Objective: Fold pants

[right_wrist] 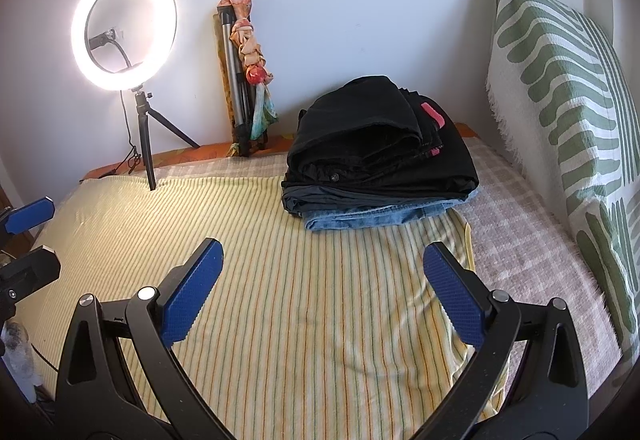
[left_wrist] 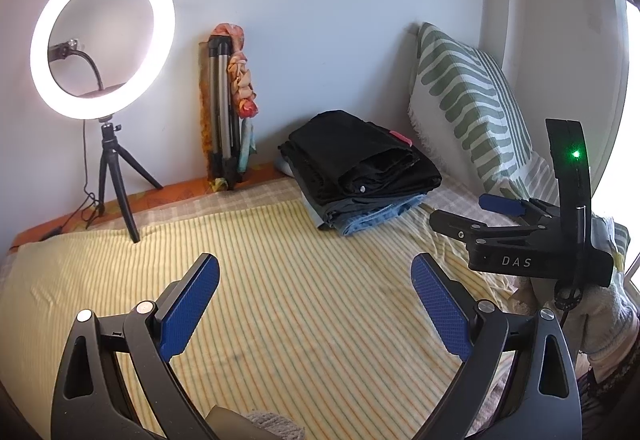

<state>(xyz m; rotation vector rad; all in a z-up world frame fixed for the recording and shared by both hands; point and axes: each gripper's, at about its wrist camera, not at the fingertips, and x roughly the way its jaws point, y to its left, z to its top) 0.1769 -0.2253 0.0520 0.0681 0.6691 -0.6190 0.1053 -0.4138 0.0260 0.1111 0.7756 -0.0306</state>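
Observation:
A stack of folded pants [left_wrist: 360, 176], black ones on top of blue jeans, lies at the far side of the bed; it also shows in the right wrist view [right_wrist: 380, 164]. My left gripper [left_wrist: 316, 304] is open and empty above the yellow striped sheet [left_wrist: 260, 280], well short of the stack. My right gripper [right_wrist: 324, 296] is open and empty over the same sheet [right_wrist: 280, 260]. The right gripper's body [left_wrist: 532, 240] shows at the right in the left wrist view. The left gripper's fingertips [right_wrist: 30, 220] show at the left edge in the right wrist view.
A lit ring light on a small tripod [left_wrist: 102, 40] stands at the back left [right_wrist: 124, 28]. A folded tripod with a cloth [left_wrist: 228, 108] leans on the wall. A green-patterned pillow [right_wrist: 568, 88] stands along the right side.

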